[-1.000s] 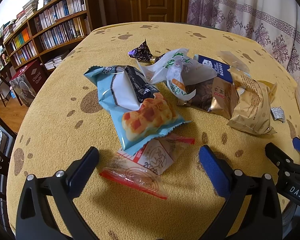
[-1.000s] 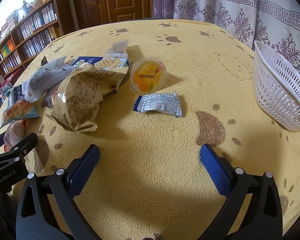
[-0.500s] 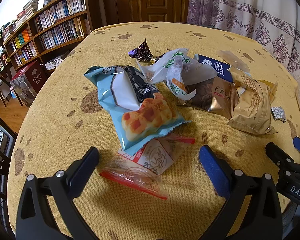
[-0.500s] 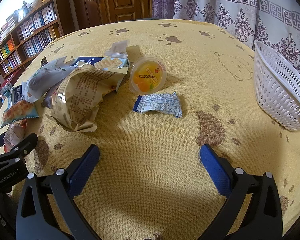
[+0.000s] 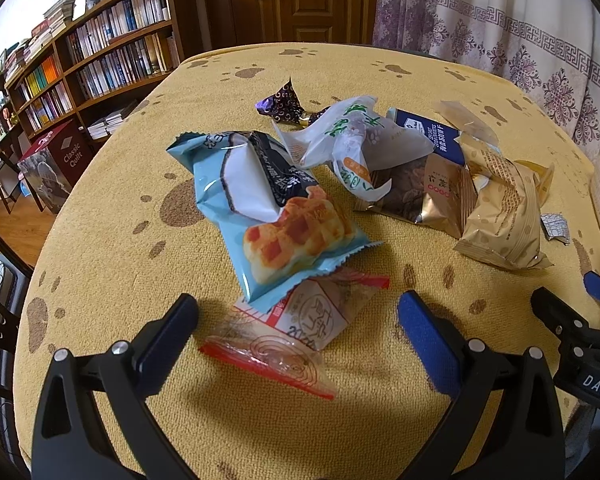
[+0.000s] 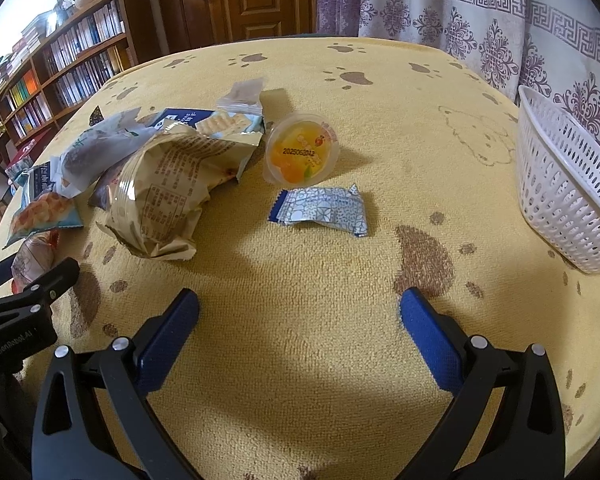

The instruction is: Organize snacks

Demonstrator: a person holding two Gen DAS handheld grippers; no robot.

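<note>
Looking along the left gripper (image 5: 298, 314), the blue-padded fingers (image 5: 424, 330) stand wide apart, holding nothing, over a yellow paw-print tablecloth (image 5: 112, 264). A clear red-edged packet (image 5: 288, 340) lies between the tips, its far end tucked under a light blue biscuit bag (image 5: 272, 216) at 12 o'clock. Further off at 1 o'clock sit a white green-lettered wrapper (image 5: 352, 140), a brown-gold pouch (image 5: 424, 196) and a tan bag (image 5: 500, 212). A bookshelf (image 5: 80, 68) stands at 10 o'clock.

From the right wrist view, the right gripper (image 6: 300, 312) likewise hangs spread and empty above bare cloth. A small blue-white patterned packet (image 6: 320, 210) lies at 12 o'clock, with an orange jelly cup (image 6: 300, 154) just beyond it. The tan bag (image 6: 168, 188) is at 11 o'clock, and a white lattice basket (image 6: 556, 184) at 2 o'clock, well apart from the snacks.
</note>
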